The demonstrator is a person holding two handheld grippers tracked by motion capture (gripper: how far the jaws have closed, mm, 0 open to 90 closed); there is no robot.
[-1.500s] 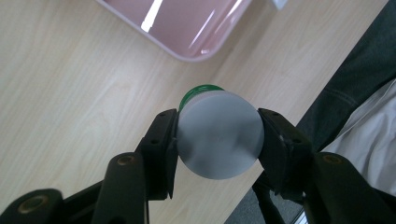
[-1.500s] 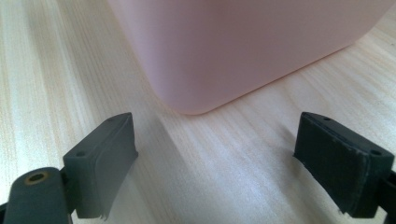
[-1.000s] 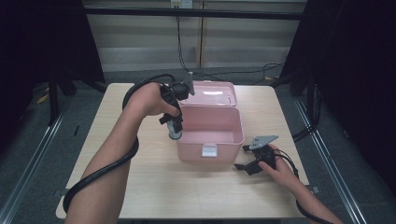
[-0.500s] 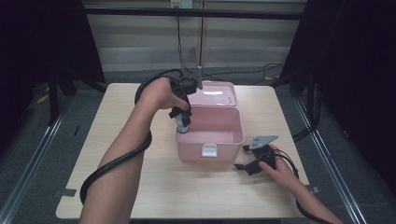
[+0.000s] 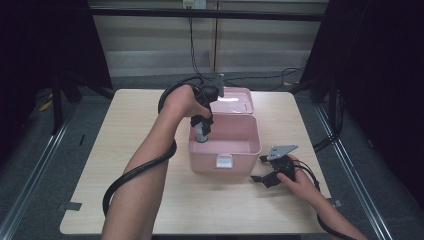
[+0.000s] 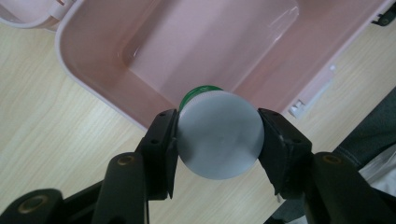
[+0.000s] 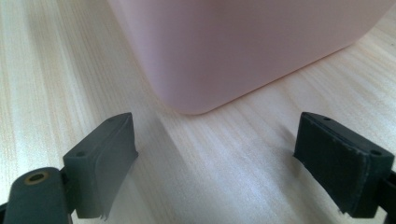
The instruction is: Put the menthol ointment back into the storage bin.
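Note:
A pink box point(image 5: 225, 150) stands open in the middle of the table, its lid point(image 5: 235, 100) laid back behind it. My left gripper point(image 5: 201, 127) hangs over the box's left inside edge, shut on a small jar point(image 5: 201, 131) with a grey-white cap and a green band. From the left gripper view the jar point(image 6: 218, 134) sits clamped between both pads above the box's bare pink floor point(image 6: 205, 51). My right gripper point(image 5: 261, 172) rests open on the table by the box's front right corner point(image 7: 187, 100), nothing between its pads.
The pale wooden table point(image 5: 140, 115) has free surface to the left and in front of the box. A white latch point(image 5: 224, 161) sits on the box's front wall. Black cables trail from both grippers. Dark floor and metal rails surround the table.
My left gripper has carried the jar rightward, from beside the box's left wall to over its rim and inside edge. The right gripper has stayed put.

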